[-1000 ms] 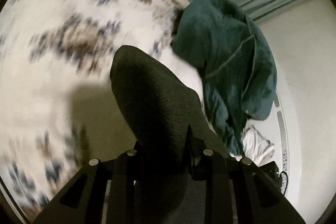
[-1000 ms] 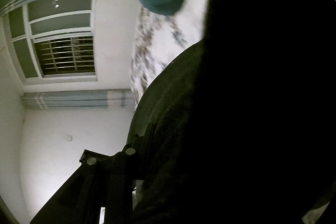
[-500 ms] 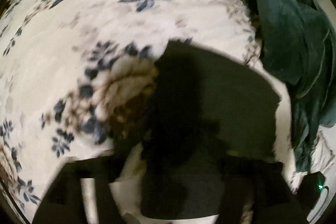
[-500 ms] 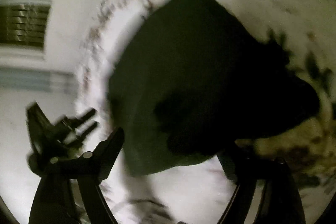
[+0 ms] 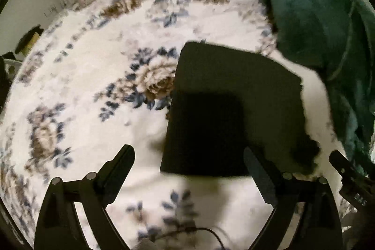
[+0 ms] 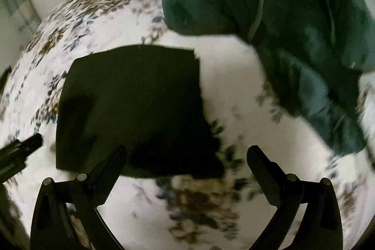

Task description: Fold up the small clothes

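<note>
While both tools point(image 5: 188, 159) point(image 6: 187, 157) spread wider with nothing between, dark folded cloth point(image 5: 232, 107) on floral blanket point(image 5: 93, 76).

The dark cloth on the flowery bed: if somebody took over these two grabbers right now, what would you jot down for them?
Left gripper: jaws opening, nothing between them.
Right gripper: jaws opening, nothing between them.
Dark garment: lies flat on the floral blanket in a squarish fold, touched by neither gripper.
Teal garment: heaped unfolded beside it, on the right.
Done: the dark piece looks folded.
Left: probably the teal one.
</note>
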A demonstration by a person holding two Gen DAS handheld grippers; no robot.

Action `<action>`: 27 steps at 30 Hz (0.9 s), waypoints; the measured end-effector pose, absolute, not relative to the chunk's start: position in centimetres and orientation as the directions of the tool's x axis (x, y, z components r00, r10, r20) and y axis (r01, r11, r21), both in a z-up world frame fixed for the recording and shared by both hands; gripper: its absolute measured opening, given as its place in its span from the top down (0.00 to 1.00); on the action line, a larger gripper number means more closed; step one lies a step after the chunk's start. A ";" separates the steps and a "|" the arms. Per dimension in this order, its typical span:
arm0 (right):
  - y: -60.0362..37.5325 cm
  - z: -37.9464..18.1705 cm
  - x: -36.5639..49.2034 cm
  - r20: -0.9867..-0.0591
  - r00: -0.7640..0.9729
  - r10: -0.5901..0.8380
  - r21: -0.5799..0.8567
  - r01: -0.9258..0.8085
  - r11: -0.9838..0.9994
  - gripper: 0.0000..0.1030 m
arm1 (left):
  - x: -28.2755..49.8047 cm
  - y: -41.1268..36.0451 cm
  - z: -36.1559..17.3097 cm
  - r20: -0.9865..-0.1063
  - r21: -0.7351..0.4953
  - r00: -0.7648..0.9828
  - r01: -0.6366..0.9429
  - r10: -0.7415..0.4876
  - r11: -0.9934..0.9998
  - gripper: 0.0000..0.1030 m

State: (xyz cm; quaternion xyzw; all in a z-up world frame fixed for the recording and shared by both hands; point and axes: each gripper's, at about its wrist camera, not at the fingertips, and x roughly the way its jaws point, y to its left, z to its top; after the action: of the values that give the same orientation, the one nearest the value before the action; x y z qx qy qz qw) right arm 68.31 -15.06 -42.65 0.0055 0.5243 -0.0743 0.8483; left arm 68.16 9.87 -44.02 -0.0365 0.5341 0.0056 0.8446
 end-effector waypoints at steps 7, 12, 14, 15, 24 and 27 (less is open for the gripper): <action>-16.3 -30.4 61.1 -0.850 0.504 -0.152 -0.101 0.127 0.987 0.00 | 61.1 7.6 -33.3 -0.872 -0.054 0.489 -0.043 -0.026 0.998 0.08; -17.3 -20.1 54.0 -0.787 0.592 -0.173 -0.113 0.138 0.984 0.00 | 54.5 5.4 -24.7 -0.838 -0.037 0.546 -0.030 -0.014 0.999 0.08; -17.4 -15.9 50.9 -0.761 0.626 -0.172 -0.112 0.134 0.985 0.00 | 51.7 4.6 -21.1 -0.821 -0.035 0.571 -0.025 -0.015 0.999 0.08; -17.5 -13.7 49.1 -0.746 0.644 -0.171 -0.114 0.130 0.985 0.00 | 50.6 4.4 -19.8 -0.813 -0.032 0.583 -0.026 -0.011 0.999 0.08; -17.3 0.7 35.5 -0.627 0.767 -0.136 -0.124 0.074 0.989 0.00 | 39.1 3.2 -8.2 -0.734 -0.022 0.679 -0.061 0.025 0.998 0.08; -17.6 3.6 32.0 -0.605 0.788 -0.114 -0.115 0.055 0.992 0.00 | 36.4 3.1 -6.0 -0.719 -0.023 0.694 -0.070 0.032 0.997 0.08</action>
State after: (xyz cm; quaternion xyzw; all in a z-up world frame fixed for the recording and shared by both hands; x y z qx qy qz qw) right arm 31.97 -17.64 3.56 -0.0457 0.3227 -0.0449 0.9443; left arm 36.37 3.06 -6.00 -0.0242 0.3901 0.0276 0.9200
